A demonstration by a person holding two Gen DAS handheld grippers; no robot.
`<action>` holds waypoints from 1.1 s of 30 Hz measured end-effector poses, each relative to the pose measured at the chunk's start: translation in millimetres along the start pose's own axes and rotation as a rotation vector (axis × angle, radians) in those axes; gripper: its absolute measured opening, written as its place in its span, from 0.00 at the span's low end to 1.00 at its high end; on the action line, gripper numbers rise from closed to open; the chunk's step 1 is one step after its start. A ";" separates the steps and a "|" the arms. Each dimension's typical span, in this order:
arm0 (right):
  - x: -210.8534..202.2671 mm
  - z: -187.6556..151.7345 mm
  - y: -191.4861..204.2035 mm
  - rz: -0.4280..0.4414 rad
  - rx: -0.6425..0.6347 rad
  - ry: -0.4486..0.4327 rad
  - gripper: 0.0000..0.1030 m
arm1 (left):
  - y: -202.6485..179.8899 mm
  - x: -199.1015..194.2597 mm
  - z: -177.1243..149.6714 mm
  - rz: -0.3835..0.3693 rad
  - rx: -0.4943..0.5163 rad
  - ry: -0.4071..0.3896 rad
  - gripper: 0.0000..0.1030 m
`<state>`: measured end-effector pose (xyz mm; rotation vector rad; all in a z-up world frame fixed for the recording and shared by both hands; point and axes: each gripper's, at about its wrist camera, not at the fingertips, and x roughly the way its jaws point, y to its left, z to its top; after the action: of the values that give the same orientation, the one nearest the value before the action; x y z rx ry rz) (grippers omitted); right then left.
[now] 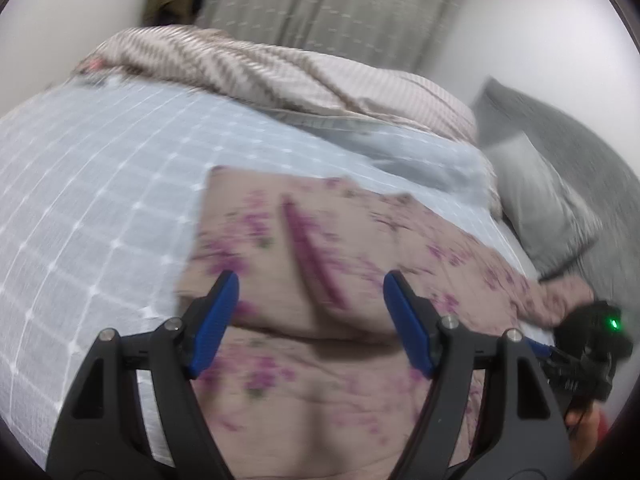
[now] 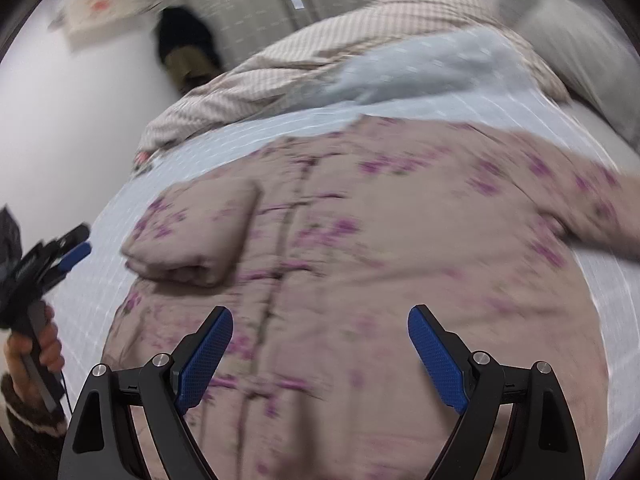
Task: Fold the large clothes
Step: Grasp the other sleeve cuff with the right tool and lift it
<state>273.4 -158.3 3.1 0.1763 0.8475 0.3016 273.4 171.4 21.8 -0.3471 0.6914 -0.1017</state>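
A large beige padded garment [image 2: 380, 220] with purple flowers lies spread on the pale blue checked bedsheet [image 1: 100, 200]. One sleeve [image 2: 192, 240] is folded in over the body at the left; the other sleeve [image 2: 600, 208] reaches out to the right. My left gripper [image 1: 310, 280] hovers open over the folded part of the garment [image 1: 280, 260], nothing between its blue pads. My right gripper [image 2: 320, 312] is open above the garment's middle, also empty. The left gripper [image 2: 60, 256] shows at the left edge of the right wrist view, held by a hand [image 2: 36, 352]. Both views are blurred.
A striped brown and white blanket [image 1: 240, 64] is heaped at the far side of the bed. A grey pillow [image 1: 540, 208] lies at the right. A curtain [image 1: 340, 0] and white walls stand behind. A dark bundle [image 2: 188, 48] sits in the far corner.
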 end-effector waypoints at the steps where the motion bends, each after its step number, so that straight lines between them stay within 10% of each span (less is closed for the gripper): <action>1: 5.6 3.6 19.9 0.002 -0.056 -0.005 0.88 | 8.8 0.1 -0.1 0.006 -0.020 -0.006 0.73; 9: 70.0 17.7 158.3 0.103 -0.394 -0.014 0.86 | 50.9 26.6 -14.5 0.009 -0.132 -0.018 0.69; 13: 111.3 30.4 171.1 0.079 -0.400 0.038 0.57 | 52.3 35.5 -17.0 -0.007 -0.122 -0.007 0.47; 33: 79.3 57.1 -90.3 0.462 0.434 -0.034 0.80 | 35.6 52.1 -23.9 0.010 -0.100 0.034 0.43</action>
<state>383.4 -219.2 -40.5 0.7865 0.8238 0.5421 297.3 187.3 -39.2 -0.4387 0.7334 -0.0642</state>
